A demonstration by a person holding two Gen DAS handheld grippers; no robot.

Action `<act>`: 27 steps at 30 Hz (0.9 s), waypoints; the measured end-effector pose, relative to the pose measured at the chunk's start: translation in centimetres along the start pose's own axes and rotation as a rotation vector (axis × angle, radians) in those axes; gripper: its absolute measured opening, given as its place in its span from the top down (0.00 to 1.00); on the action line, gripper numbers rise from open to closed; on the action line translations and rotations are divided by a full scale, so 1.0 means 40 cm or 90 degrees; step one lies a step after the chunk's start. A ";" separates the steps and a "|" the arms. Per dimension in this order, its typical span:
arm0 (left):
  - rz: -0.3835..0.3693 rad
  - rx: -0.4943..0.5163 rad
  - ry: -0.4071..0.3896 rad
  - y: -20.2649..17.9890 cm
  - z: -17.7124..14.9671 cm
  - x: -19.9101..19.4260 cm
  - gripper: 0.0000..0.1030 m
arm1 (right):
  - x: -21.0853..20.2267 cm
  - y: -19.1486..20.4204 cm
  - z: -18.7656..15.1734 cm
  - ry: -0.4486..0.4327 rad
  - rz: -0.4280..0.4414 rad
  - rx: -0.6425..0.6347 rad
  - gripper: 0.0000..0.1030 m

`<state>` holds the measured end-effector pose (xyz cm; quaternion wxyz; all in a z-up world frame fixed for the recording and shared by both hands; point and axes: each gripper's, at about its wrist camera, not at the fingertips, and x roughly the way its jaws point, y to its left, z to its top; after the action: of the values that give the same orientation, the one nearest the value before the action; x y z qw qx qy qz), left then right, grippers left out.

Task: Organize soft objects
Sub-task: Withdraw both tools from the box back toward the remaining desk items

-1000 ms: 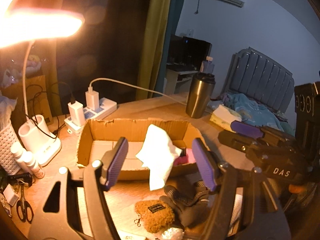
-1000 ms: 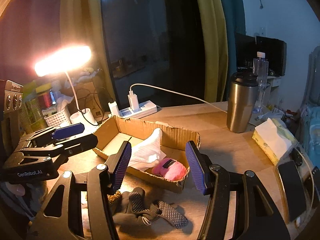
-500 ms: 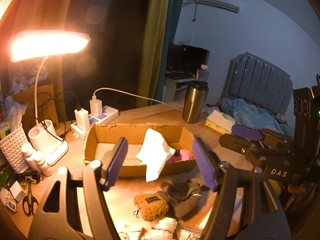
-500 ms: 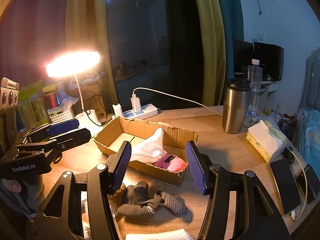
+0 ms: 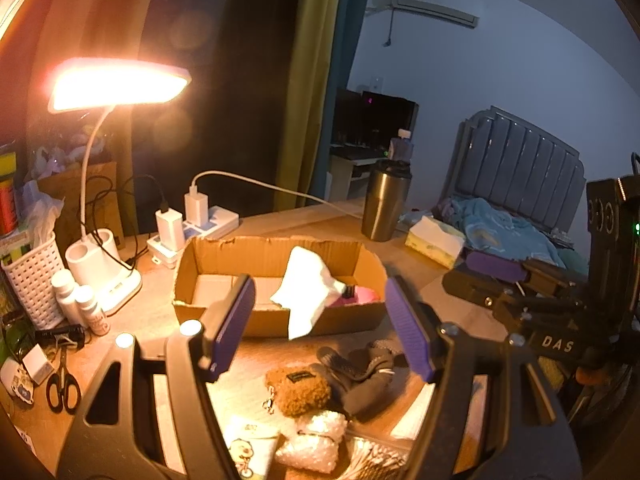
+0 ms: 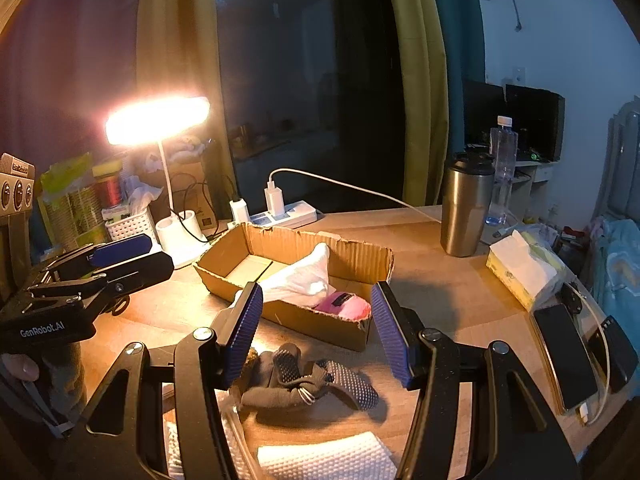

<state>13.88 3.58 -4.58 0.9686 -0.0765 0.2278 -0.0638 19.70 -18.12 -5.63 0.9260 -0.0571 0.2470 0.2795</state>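
A cardboard box point(image 5: 224, 264) point(image 6: 360, 256) on the wooden desk holds a white cloth point(image 5: 308, 292) point(image 6: 304, 276) draped over its front wall and a pink soft item point(image 5: 362, 295) point(image 6: 348, 305). In front of the box lie dark gloves point(image 5: 360, 372) point(image 6: 304, 380) and a brown fuzzy pouch point(image 5: 298, 390). A bubble-wrap bundle point(image 5: 312, 436) sits nearer still. My left gripper point(image 5: 320, 328) is open and empty, held back above these items. My right gripper point(image 6: 316, 332) is open and empty too, above the gloves. A white textured cloth point(image 6: 328, 460) lies at the near edge.
A lit desk lamp point(image 5: 116, 84) point(image 6: 158, 120), power strip point(image 5: 200, 224) point(image 6: 288, 214) with chargers and cables stand behind the box. A steel tumbler point(image 5: 384, 204) point(image 6: 466, 204), tissue pack point(image 5: 434, 236) point(image 6: 524, 268) and phones point(image 6: 564, 356) lie right. Scissors point(image 5: 62, 384), bottles point(image 5: 80, 304) and a basket point(image 5: 32, 276) sit left.
Both grippers have drawn back from the box, so it looks smaller and more of the near desk shows, including the bubble wrap and white cloth. Jaws stayed open.
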 end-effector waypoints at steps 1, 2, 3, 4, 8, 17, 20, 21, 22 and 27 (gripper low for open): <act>0.000 0.000 0.000 -0.001 -0.005 -0.003 0.33 | -0.002 -0.001 -0.004 0.001 0.000 0.000 0.42; 0.000 -0.001 0.001 -0.003 -0.009 -0.007 0.33 | -0.004 0.000 -0.007 0.002 -0.001 0.000 0.42; 0.001 -0.001 0.001 -0.004 -0.016 -0.011 0.33 | -0.007 0.000 -0.013 0.003 -0.001 0.000 0.42; 0.001 -0.001 0.001 -0.005 -0.021 -0.014 0.33 | -0.009 0.000 -0.018 0.005 -0.002 0.000 0.42; -0.001 -0.003 0.004 -0.012 -0.043 -0.024 0.33 | -0.022 0.000 -0.039 0.010 -0.003 0.001 0.42; -0.005 -0.007 0.012 -0.031 -0.075 -0.039 0.33 | -0.045 -0.002 -0.082 0.022 -0.014 0.008 0.42; -0.006 -0.006 0.015 -0.038 -0.086 -0.043 0.33 | -0.047 -0.006 -0.106 0.031 -0.016 0.014 0.42; -0.006 -0.006 0.017 -0.041 -0.092 -0.044 0.33 | -0.046 -0.008 -0.114 0.035 -0.017 0.015 0.42; -0.007 -0.007 0.019 -0.043 -0.096 -0.044 0.33 | -0.046 -0.010 -0.125 0.041 -0.018 0.017 0.42; -0.010 -0.007 0.034 -0.054 -0.121 -0.038 0.33 | -0.038 -0.011 -0.167 0.065 -0.031 0.013 0.42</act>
<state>10.15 1.12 -7.84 0.9613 -0.0815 0.2532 -0.0718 16.01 -20.87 -10.72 0.9195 -0.0681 0.2950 0.2508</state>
